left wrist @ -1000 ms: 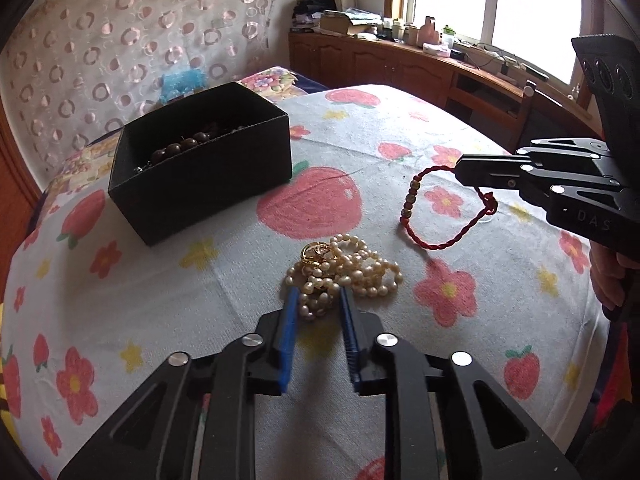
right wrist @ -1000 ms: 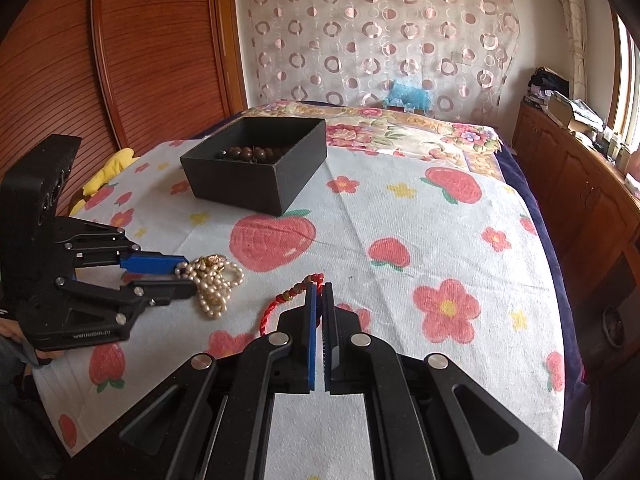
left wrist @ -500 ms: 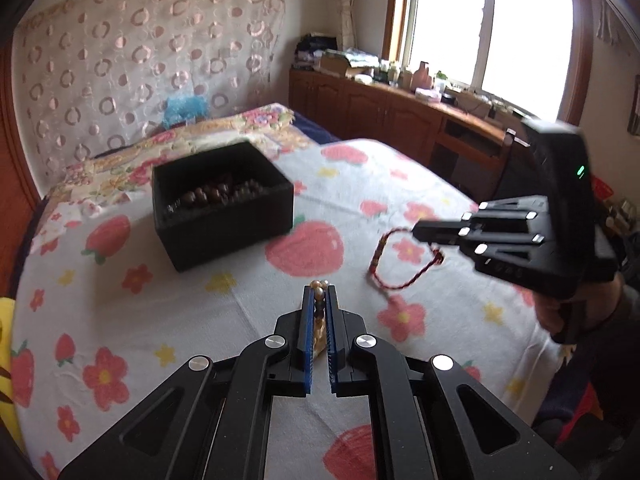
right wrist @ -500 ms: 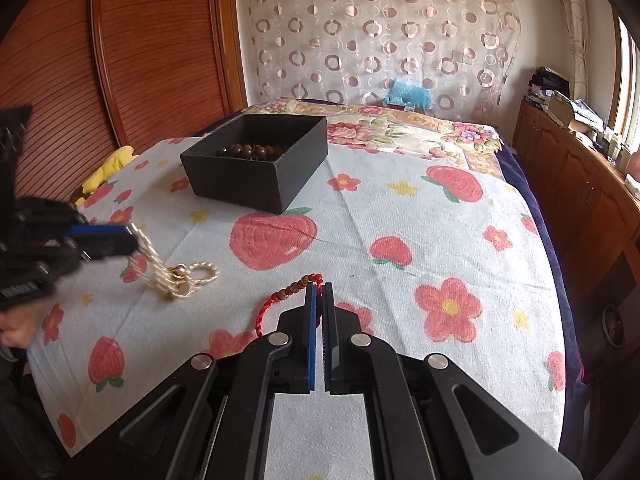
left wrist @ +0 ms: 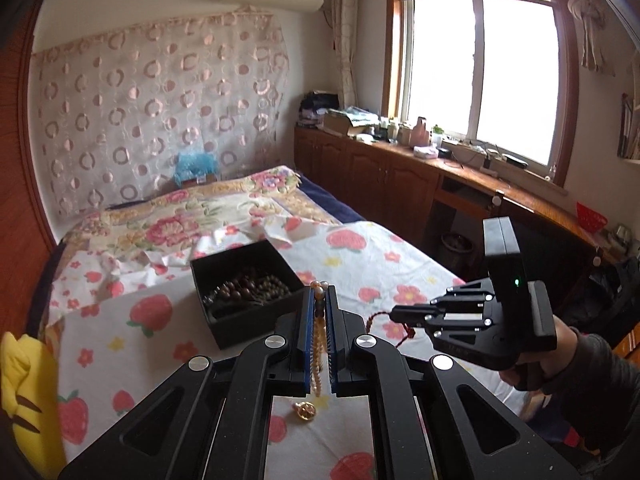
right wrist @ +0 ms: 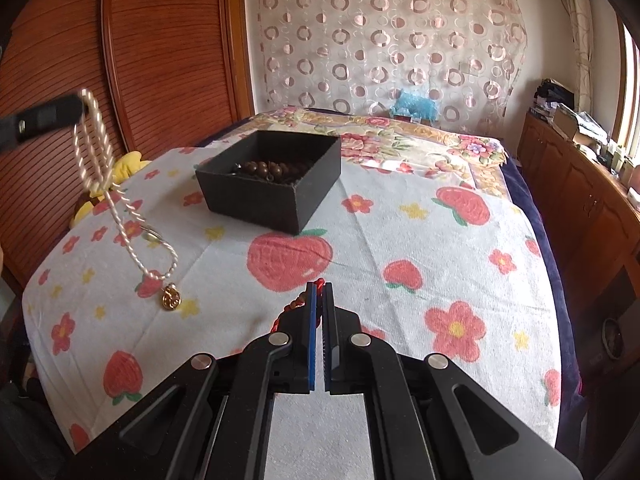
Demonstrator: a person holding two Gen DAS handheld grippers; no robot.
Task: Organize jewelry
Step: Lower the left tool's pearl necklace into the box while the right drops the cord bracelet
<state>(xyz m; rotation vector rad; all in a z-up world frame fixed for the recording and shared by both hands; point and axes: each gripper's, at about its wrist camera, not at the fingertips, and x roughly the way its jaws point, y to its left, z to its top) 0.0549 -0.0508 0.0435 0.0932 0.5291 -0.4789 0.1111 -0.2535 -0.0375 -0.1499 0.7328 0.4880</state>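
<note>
My left gripper is shut on a pearl necklace and holds it high above the bed; the strands and gold pendant hang free in the right wrist view, where the necklace dangles from the left gripper. My right gripper is shut on a red cord bracelet with wooden beads, low over the cloth; it also shows in the left wrist view. A black box holding dark wooden beads sits further back on the bed.
A white cloth with red apples and flowers covers the bed. A yellow plush lies at the left edge. Wooden cabinets with clutter run under the window on the right. A wooden panel wall stands at the left.
My left gripper closed on the pearl necklace and lifted it well off the cloth. My right gripper stayed shut on the red bracelet, nearly in place.
</note>
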